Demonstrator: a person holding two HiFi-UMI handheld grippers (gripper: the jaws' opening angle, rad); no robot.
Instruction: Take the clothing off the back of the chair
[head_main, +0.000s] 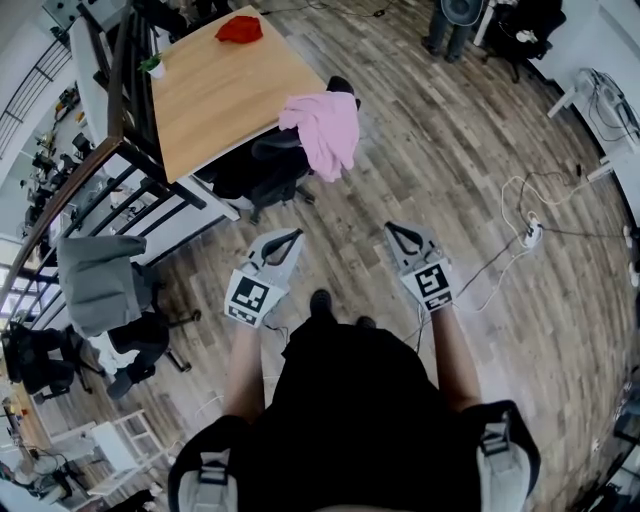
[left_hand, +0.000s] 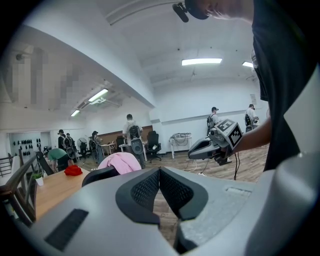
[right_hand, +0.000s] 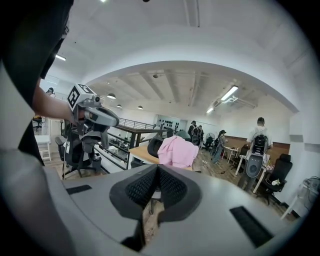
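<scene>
A pink garment (head_main: 325, 128) hangs over the back of a black office chair (head_main: 262, 165) pushed in at a wooden table (head_main: 215, 85). The same pink garment (left_hand: 120, 162) shows past my left jaws and, in the right gripper view, the garment (right_hand: 177, 151) lies straight ahead. My left gripper (head_main: 291, 237) and right gripper (head_main: 399, 230) are held side by side, short of the chair, both shut with nothing between the jaws. In the left gripper view my left gripper (left_hand: 159, 170) is shut and the right gripper (left_hand: 192, 152) floats to its right.
A red cloth (head_main: 240, 29) and a small potted plant (head_main: 153, 66) sit on the table. A second chair with a grey garment (head_main: 98, 280) stands at the left by a black railing (head_main: 130, 110). White cables and a power strip (head_main: 530, 235) lie on the wood floor at the right. Several people stand far off.
</scene>
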